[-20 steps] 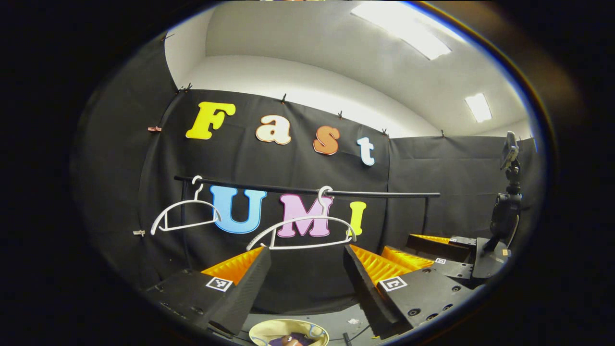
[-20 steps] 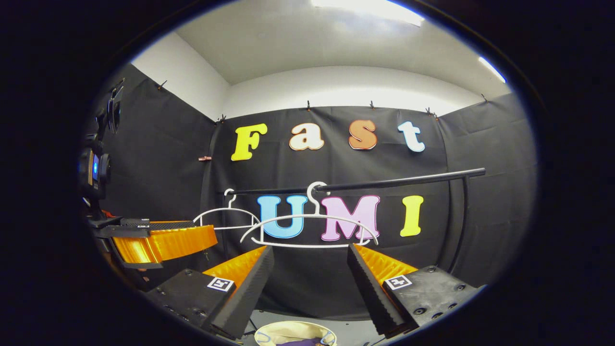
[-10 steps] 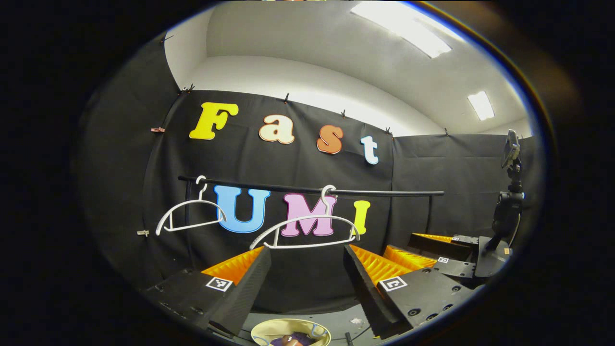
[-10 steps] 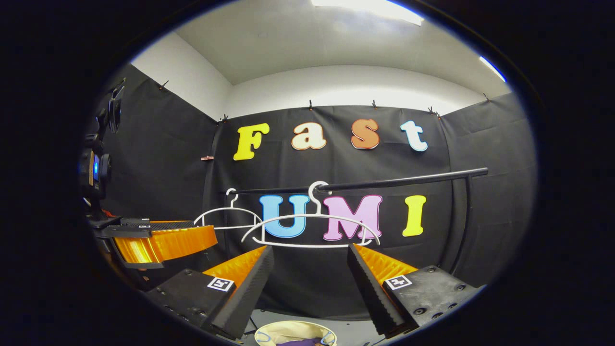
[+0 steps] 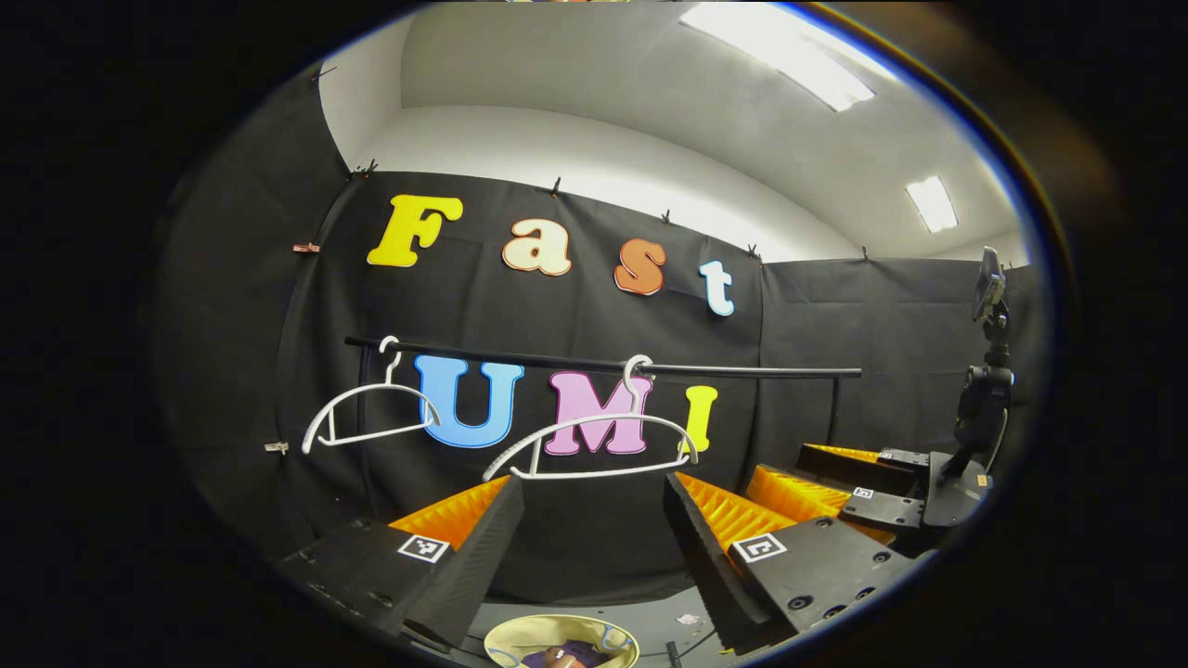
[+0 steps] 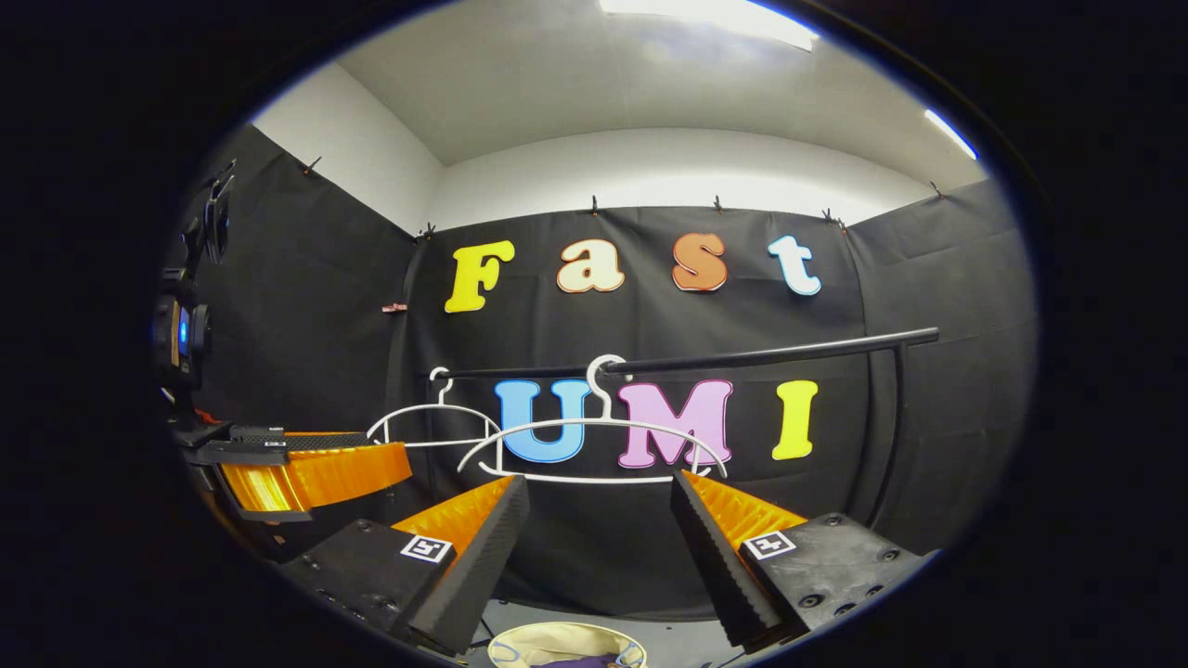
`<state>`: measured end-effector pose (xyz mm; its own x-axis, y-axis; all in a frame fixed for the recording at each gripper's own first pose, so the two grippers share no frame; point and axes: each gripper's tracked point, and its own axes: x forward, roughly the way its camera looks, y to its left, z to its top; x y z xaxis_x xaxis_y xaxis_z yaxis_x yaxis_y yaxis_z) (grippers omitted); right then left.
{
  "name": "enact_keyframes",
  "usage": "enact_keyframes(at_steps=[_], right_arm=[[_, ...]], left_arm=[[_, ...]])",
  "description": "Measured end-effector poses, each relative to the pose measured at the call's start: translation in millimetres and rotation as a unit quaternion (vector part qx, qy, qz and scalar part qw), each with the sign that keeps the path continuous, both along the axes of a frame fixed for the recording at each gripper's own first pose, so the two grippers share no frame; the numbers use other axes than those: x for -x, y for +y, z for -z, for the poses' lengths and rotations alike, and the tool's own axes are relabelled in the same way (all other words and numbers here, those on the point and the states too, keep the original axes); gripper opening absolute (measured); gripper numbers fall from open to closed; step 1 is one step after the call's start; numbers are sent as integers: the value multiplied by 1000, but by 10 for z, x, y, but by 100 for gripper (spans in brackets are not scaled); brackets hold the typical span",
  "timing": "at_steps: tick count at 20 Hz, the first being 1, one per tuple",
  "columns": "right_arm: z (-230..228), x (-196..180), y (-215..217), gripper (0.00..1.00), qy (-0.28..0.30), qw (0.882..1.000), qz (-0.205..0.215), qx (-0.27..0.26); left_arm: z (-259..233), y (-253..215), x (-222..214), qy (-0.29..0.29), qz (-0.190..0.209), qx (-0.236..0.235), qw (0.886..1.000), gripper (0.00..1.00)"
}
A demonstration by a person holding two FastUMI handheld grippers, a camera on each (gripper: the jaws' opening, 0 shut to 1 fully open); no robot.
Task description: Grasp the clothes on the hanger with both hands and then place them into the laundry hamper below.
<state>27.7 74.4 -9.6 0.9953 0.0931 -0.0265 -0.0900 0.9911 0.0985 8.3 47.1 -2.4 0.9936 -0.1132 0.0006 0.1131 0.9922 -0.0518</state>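
Note:
Two bare white hangers hang from a black rail: the nearer hanger straight ahead, the farther hanger to its left. Low down sits the pale round laundry hamper with a purple garment inside. My left gripper is open and holds nothing, just below the nearer hanger. In the right gripper view the same nearer hanger, rail and hamper appear, and my right gripper is open and holds nothing. The left gripper shows at that view's left; the right gripper shows at the left gripper view's right.
Black cloth walls close the booth on three sides. A camera on a stand rises at the right of the left gripper view, and another camera device at the left of the right gripper view. Grey floor surrounds the hamper.
Both views drift slightly. The right gripper seen in the left gripper view has sunk a little lower and to the right. Both grippers stay open over the hamper.

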Motion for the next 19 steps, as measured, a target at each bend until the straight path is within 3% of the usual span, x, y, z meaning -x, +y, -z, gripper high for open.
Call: enact_keyframes(at_steps=[19], right_arm=[[-54,35,-27,98,-10,1000,6,15]], left_arm=[[-3,-39,-4,-6,8,7,1000,95]])
